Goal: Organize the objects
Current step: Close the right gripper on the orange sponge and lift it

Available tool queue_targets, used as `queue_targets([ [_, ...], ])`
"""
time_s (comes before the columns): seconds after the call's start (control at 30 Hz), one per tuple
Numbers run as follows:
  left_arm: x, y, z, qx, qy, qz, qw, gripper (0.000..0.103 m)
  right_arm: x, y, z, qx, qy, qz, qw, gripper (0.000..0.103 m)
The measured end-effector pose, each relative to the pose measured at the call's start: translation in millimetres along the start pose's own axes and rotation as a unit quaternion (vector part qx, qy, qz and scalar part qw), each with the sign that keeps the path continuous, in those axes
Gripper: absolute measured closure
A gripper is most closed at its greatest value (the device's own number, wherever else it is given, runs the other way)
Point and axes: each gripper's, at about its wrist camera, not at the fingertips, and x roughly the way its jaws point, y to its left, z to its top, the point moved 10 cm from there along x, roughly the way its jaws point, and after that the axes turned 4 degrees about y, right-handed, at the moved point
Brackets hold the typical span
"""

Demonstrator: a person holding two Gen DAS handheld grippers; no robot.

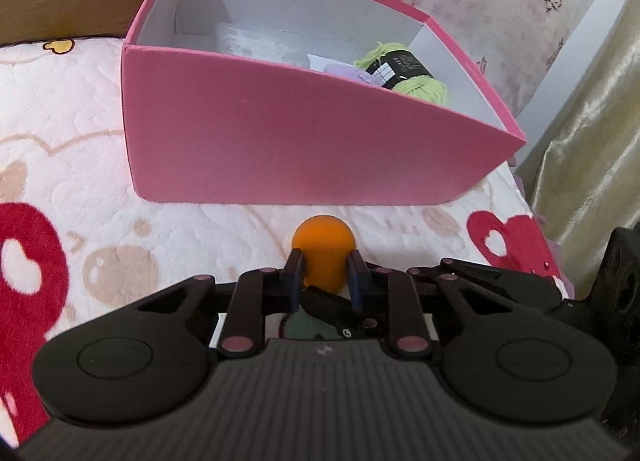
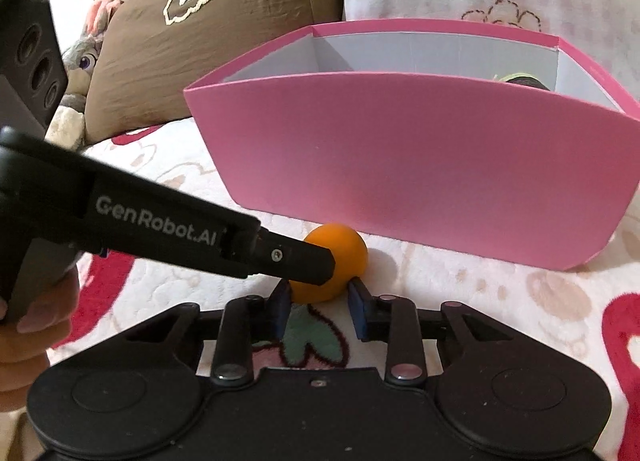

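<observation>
One "GenRobot.AI" mark, left tool [image 2: 320, 267]

A ball [image 1: 323, 245] lies on the blanket [image 1: 80, 165] just before the box [image 1: 280, 133], yarn [image 1: 404, 73] inside.

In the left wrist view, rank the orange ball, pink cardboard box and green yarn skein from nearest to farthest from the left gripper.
1. Orange ball: between the left gripper's fingers.
2. Pink cardboard box: just beyond the ball.
3. Green yarn skein: inside the box, right end.
</observation>
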Motion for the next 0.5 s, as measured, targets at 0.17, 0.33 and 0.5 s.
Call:
queue_targets([
  [0.17, -14.4, -8.0, -12.5, 0.005, 0.005, 0.002, 1.0000, 0.082, -10.7, 14.1, -2.2, -0.024, 0.022, -0.007, 0.999, 0.068],
  [0.33, -33.5, -18.4, -20.1, 0.016, 0.014, -0.001, 0.9998, 0.082, -28.9, 26.6, -0.7, -0.037, 0.040, -0.008, 0.998, 0.067],
  [0.5, -61.3, -36.3, -14.0, 0.046, 0.031, -0.005, 0.9984, 0.082, -62.7, 31.9, 3.1, -0.020, 0.030, 0.000, 0.999, 0.067],
])
